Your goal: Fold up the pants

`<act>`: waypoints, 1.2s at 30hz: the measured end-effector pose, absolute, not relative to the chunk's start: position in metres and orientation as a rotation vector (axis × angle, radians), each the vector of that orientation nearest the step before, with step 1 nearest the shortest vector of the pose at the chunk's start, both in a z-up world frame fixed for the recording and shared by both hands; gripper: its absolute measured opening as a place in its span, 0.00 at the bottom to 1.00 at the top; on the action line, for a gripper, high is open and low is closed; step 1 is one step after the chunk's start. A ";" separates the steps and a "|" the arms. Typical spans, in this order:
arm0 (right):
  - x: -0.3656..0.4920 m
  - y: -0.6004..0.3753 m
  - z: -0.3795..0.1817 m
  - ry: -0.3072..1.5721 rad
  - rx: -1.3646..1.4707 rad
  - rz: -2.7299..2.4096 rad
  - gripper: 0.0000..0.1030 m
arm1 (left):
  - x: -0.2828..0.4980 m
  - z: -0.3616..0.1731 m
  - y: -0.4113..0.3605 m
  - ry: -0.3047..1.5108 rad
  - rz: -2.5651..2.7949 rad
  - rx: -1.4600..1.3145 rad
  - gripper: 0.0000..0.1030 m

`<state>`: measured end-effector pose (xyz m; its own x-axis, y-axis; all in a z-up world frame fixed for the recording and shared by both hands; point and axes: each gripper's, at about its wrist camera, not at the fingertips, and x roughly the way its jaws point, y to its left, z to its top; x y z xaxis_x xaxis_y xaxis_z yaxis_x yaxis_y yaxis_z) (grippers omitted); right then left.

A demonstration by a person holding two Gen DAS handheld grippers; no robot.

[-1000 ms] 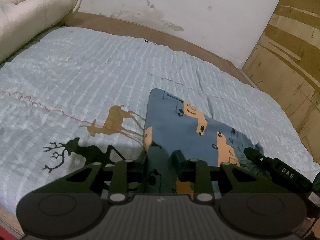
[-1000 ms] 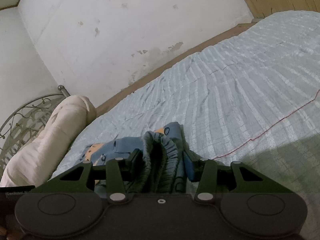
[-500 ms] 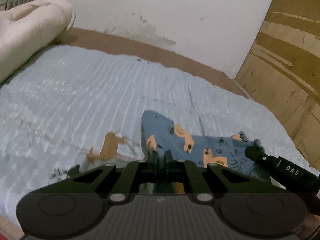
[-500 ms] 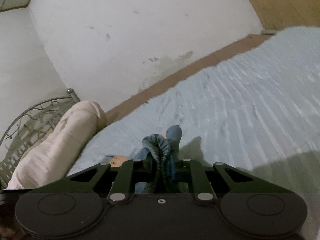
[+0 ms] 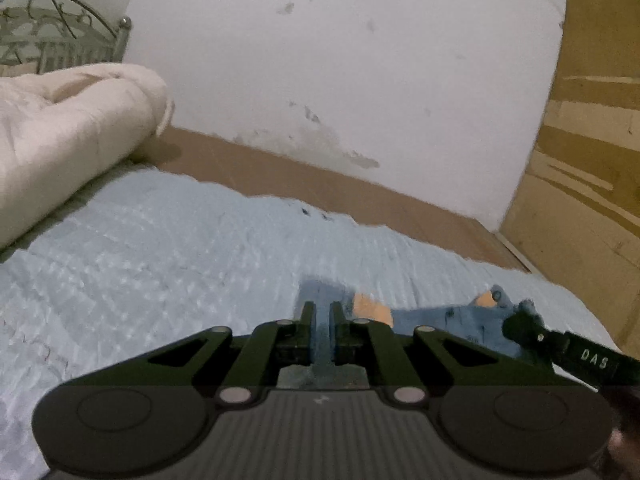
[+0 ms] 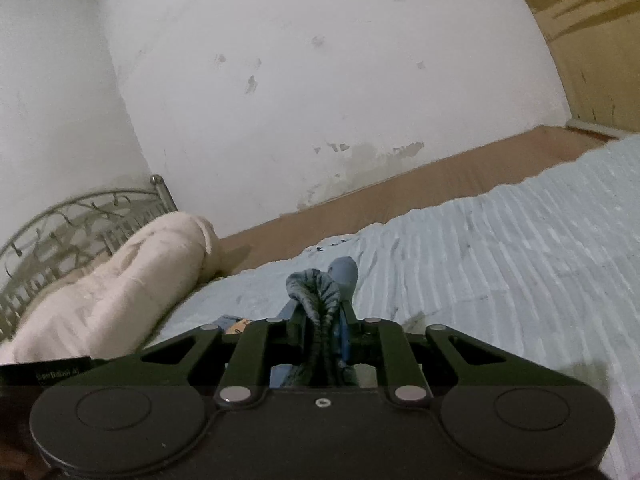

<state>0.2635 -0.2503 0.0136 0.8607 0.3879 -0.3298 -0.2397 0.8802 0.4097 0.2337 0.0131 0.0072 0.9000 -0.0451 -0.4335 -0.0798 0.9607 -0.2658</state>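
Fold in progress, seen from both wrists. The left gripper has its jaws clenched on a thin edge of the blue pants; the right gripper grips a bunched, ribbed part of the pants, probably the waistband. The cloth stretches between the two grippers just above the bed, and in the left view the right gripper appears at the far end of that span. Whether the lower part of the pants touches the quilt cannot be told.

To do this step well, both held ends should travel together at equal height and tension, so the fabric lands flat with its edges matched, not twisted; release is best made only once the cloth rests on the quilt.

Open quilt lies ahead and to both sides. The limits are the rolled cream blanket on the left, the brown bed edge along the wall ahead, and the wooden panel on the right.
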 end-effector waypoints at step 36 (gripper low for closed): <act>0.176 -0.236 0.029 0.321 0.126 0.221 0.99 | 0.163 0.028 0.010 0.483 0.007 -0.212 0.99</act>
<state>0.1761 -0.2360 0.0290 0.9251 0.2346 -0.2987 -0.1946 0.9681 0.1578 0.1632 0.0101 0.0282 0.8858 -0.0438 -0.4619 -0.0564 0.9780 -0.2009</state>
